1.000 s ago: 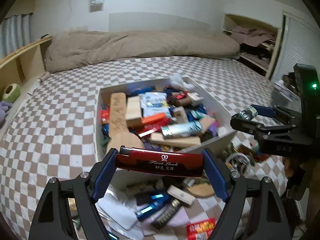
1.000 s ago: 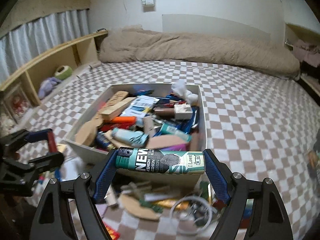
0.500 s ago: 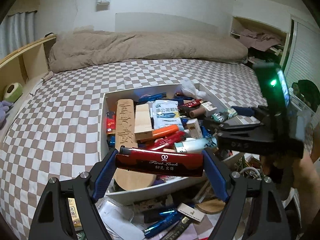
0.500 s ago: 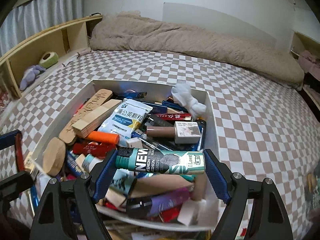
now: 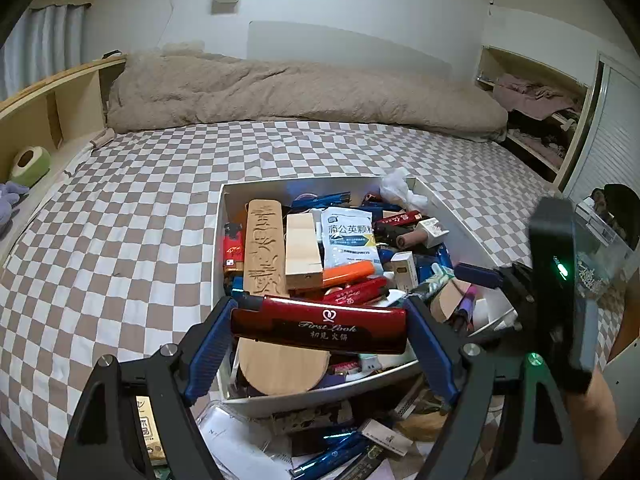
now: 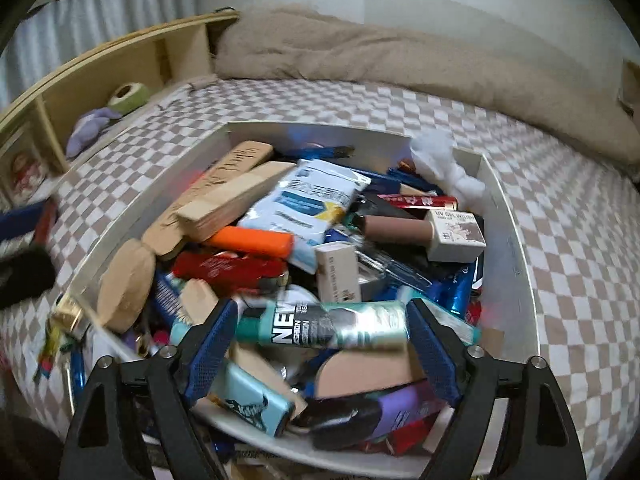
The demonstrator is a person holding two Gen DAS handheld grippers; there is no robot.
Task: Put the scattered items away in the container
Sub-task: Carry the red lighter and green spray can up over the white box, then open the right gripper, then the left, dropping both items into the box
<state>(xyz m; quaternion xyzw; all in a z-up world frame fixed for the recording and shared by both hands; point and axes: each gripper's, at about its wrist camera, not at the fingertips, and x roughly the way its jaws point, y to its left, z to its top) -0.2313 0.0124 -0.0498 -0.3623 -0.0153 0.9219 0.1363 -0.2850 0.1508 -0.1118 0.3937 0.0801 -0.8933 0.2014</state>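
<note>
A white open box sits on the checkered bed, heaped with lighters, wooden blocks, packets and tubes. My left gripper is shut on a dark red lighter, held crosswise above the box's near edge. My right gripper hangs low over the box's near half. Its jaws are opening, and a teal and silver lighter lies blurred and slightly tilted between them, slack against the pads. One blue finger of the right gripper shows over the box's right side.
Loose items lie in front of the box: blue pens, white papers and small packets. A beige duvet runs along the far side. A wooden shelf borders the bed's left edge. A person's forearm is at lower right.
My right gripper has moved forward and down over the box, and the teal lighter now sits loose between wider jaws. My left gripper has shifted closer over the box with the red lighter.
</note>
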